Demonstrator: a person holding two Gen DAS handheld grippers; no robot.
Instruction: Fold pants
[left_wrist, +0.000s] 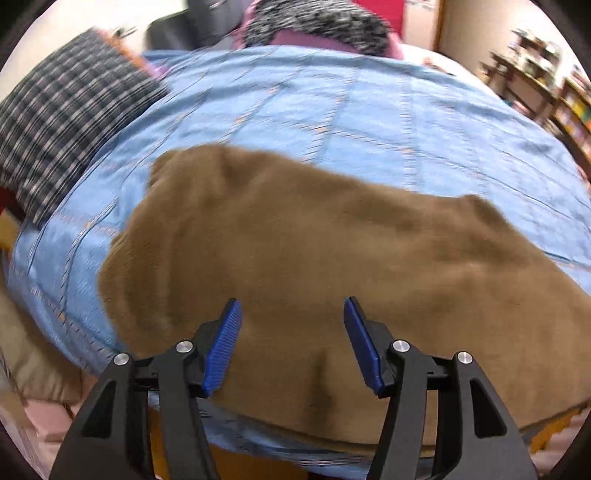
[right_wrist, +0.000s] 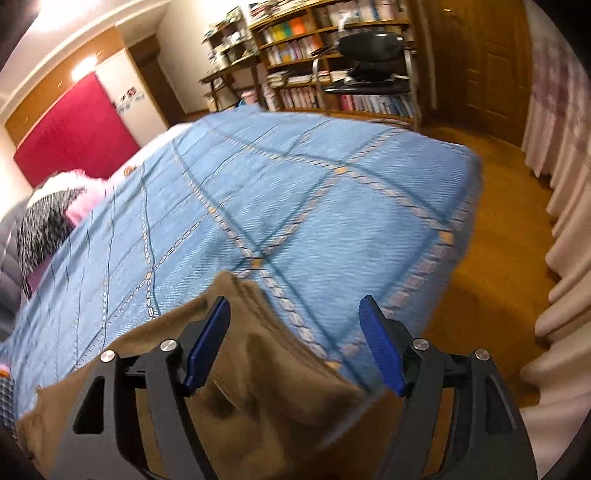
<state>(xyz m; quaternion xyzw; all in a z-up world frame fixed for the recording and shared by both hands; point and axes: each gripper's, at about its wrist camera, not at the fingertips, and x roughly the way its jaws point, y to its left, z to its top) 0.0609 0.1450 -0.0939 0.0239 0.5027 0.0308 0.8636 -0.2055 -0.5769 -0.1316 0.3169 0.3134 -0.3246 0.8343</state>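
The brown pants (left_wrist: 332, 266) are spread mid-frame over the blue bedspread (left_wrist: 369, 122); soft, plushy and limp, they are best pinched at an edge. Left gripper (left_wrist: 293, 314) and right gripper (right_wrist: 295, 314) are held released, nothing grasped.

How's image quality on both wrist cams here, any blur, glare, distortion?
Left wrist: motion blur smears the blue bedspread and brown pants; the left gripper stays sharp; strong fisheye bulge, dark corners. Right wrist: lighter blur on the bedspread's edge, bookshelf fairly readable; ceiling light blown out at upper left; the right gripper is crisp; same barrel distortion.
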